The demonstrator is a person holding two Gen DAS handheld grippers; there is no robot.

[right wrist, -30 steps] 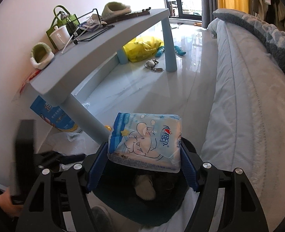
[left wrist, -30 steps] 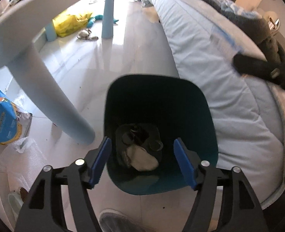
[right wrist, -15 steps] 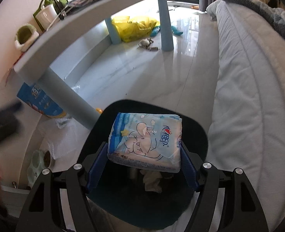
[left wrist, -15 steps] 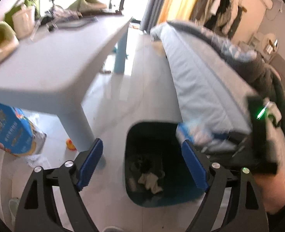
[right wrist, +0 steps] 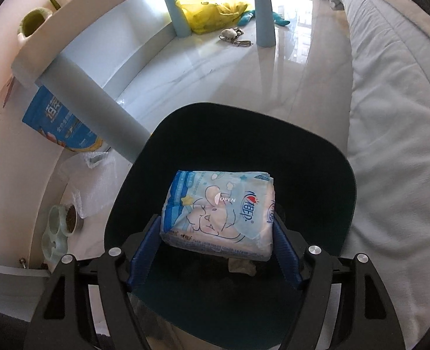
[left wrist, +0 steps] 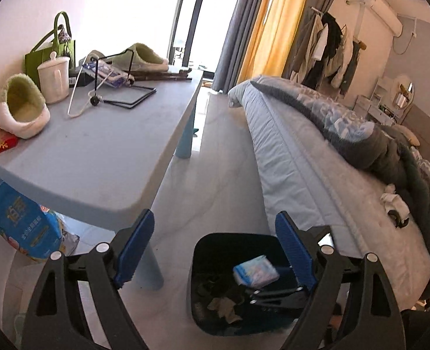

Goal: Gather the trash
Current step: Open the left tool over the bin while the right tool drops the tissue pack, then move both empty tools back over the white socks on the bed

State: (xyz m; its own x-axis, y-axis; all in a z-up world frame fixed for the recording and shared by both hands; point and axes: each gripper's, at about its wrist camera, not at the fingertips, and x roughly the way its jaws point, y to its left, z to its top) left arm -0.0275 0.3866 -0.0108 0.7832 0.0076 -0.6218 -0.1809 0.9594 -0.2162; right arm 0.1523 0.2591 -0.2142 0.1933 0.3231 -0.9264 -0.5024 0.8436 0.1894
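Observation:
A dark teal trash bin (left wrist: 197, 262) stands on the floor between table and bed. Crumpled paper (left wrist: 223, 306) lies at its bottom. A light blue tissue pack (right wrist: 215, 213) with a cartoon print hangs over the bin's mouth (right wrist: 317, 157). It sits between the blue pads of my right gripper (right wrist: 216, 221). Those jaws are opening, and the pack still rests level between the pads. The left wrist view shows the same pack (left wrist: 255, 271) above the bin. My left gripper (left wrist: 213, 227) is open and empty, higher up, near the table corner.
A blue-grey table (left wrist: 113, 151) carries slippers, a cup and a green bag; its leg (right wrist: 98, 110) stands right beside the bin. The bed (left wrist: 317, 175) runs along the right. A blue bag (left wrist: 19, 227) and a pet bowl (right wrist: 60, 227) sit on the floor at left.
My left gripper rose and tilted up from the bin towards the table top, and its jaws widened. My right gripper sank with the tissue pack down over the bin.

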